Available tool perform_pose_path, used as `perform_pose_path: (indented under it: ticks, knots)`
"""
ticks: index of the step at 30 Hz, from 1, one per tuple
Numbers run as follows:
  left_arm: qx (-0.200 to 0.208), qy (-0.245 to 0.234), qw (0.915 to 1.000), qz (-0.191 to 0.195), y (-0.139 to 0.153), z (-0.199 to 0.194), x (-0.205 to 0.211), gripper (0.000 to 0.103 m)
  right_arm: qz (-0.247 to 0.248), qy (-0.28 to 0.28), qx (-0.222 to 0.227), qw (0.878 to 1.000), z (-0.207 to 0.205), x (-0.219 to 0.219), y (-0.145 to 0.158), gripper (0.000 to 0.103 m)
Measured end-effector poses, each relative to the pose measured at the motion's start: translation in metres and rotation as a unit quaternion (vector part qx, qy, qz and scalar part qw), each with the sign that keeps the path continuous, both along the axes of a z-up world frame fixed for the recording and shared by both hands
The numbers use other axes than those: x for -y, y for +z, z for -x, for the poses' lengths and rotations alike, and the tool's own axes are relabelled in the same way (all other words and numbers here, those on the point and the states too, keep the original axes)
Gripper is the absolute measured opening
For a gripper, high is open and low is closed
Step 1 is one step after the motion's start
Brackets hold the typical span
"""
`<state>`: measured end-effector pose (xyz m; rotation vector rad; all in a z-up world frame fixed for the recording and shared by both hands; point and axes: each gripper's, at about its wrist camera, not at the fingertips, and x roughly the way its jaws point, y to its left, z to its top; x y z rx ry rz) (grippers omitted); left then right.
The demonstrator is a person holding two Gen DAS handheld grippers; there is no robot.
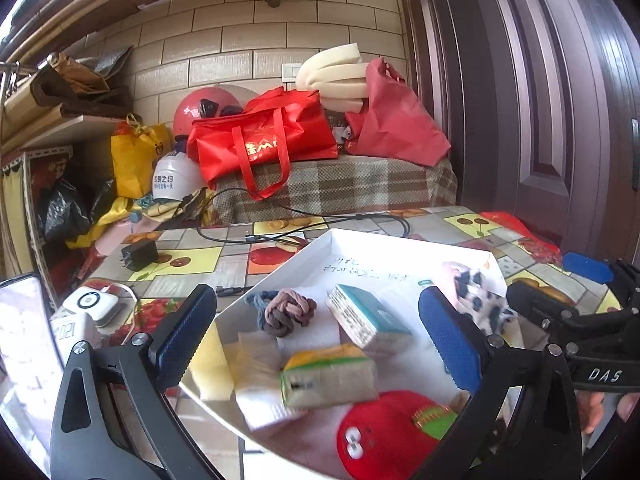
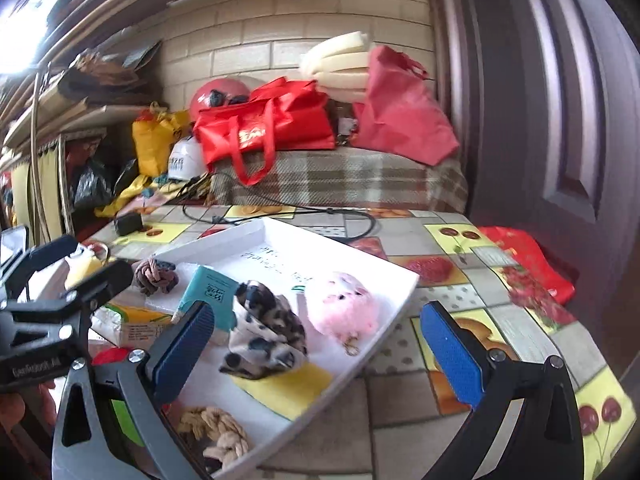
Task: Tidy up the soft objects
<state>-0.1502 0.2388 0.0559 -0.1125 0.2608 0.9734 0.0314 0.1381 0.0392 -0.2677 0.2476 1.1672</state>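
We find both the left tongs (image 1: 320,344) and right tongs (image 2: 320,344) open and empty above the white tray (image 2: 400,280) on the table (image 2: 460,264), and we advise lowering squarely over the leopard scrunchie (image 2: 264,332) before closing gently.

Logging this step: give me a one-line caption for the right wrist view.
Open right gripper hovers at the white tray edge, near a leopard-print scrunchie and pink plush.

Black plastic frames with silver screws are seen on both grippers: left gripper (image 1: 318,336), right gripper (image 2: 316,344); blue textured pads (image 2: 450,354) (white lettering on one frame).
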Motion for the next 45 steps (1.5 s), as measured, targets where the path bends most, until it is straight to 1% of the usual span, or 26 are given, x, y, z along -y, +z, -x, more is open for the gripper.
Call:
perform_pose_path:
  ticks: [2, 4, 7, 9, 10, 12, 14, 17, 21, 24, 27, 28, 32, 35, 38, 40, 43, 45]
  knots:
    - [-0.002, 0.0, 1.0, 0.001, 0.0, 0.001, 0.011, 0.102, 0.001, -0.003, 0.009, 1.0, 0.002, 0.009, -0.001, 0.103]
    - [-0.005, -0.001, 1.0, 0.003, -0.001, 0.002, 0.023, 0.102, -0.009, -0.004, 0.023, 1.0, 0.007, 0.023, 0.001, 0.103]
    - [-0.011, 0.006, 0.9999, -0.005, 0.0, 0.003, 0.041, 0.102, -0.017, -0.014, 0.036, 0.999, 0.01, 0.044, 0.002, 0.103]
    - [-0.018, 0.016, 0.9997, -0.009, -0.001, 0.002, 0.054, 0.102, -0.04, -0.038, 0.045, 0.997, 0.011, 0.067, 0.005, 0.103]
    - [-0.023, 0.02, 0.9995, -0.007, -0.002, 0.001, 0.059, 0.102, -0.043, -0.048, 0.046, 0.997, 0.01, 0.073, 0.005, 0.103]
    - [-0.034, 0.024, 0.9991, 0.005, -0.004, -0.002, 0.069, 0.102, -0.043, -0.076, 0.043, 0.995, 0.006, 0.087, 0.006, 0.103]
    - [-0.051, 0.022, 0.9981, 0.026, -0.008, -0.007, 0.076, 0.102, -0.04, -0.096, 0.029, 0.994, 0.002, 0.099, 0.006, 0.103]
    - [-0.076, 0.008, 0.9959, 0.048, -0.013, -0.016, 0.089, 0.102, -0.024, -0.106, 0.009, 0.994, 0.001, 0.112, 0.005, 0.103]
    - [-0.099, 0.019, 0.9942, 0.039, -0.016, -0.019, 0.111, 0.102, -0.008, -0.109, 0.011, 0.994, 0.016, 0.131, 0.003, 0.103]
    - [-0.098, 0.009, 0.9932, 0.063, -0.015, -0.017, 0.12, 0.102, -0.017, -0.115, 0.012, 0.993, 0.021, 0.148, 0.007, 0.103]
    - [-0.089, 0.009, 0.992, 0.089, -0.016, -0.012, 0.123, 0.102, -0.022, -0.128, -0.006, 0.992, 0.018, 0.16, 0.007, 0.103]
    - [-0.09, 0.01, 0.9916, 0.093, -0.017, -0.012, 0.124, 0.102, -0.024, -0.129, -0.011, 0.991, 0.018, 0.163, 0.007, 0.103]
    - [-0.1, 0.018, 0.9899, 0.098, -0.021, -0.013, 0.123, 0.102, -0.04, -0.118, -0.01, 0.992, 0.022, 0.17, 0.008, 0.103]
    - [-0.098, 0.019, 0.9903, 0.097, -0.021, -0.01, 0.124, 0.102, -0.026, -0.102, -0.004, 0.994, 0.03, 0.165, 0.007, 0.103]
    - [-0.097, 0.02, 0.9909, 0.091, -0.021, -0.008, 0.126, 0.102, -0.034, -0.107, 0.012, 0.994, 0.037, 0.168, 0.008, 0.103]
    - [-0.093, 0.018, 0.9913, 0.091, -0.02, -0.006, 0.127, 0.102, -0.041, -0.111, 0.011, 0.993, 0.036, 0.171, 0.008, 0.103]
    - [-0.088, 0.02, 0.9908, 0.101, -0.019, -0.005, 0.123, 0.102, -0.043, -0.116, 0.002, 0.992, 0.033, 0.172, 0.008, 0.103]
    - [-0.083, 0.019, 0.9898, 0.115, -0.018, -0.007, 0.117, 0.102, -0.041, -0.117, 0.001, 0.992, 0.032, 0.172, 0.008, 0.103]
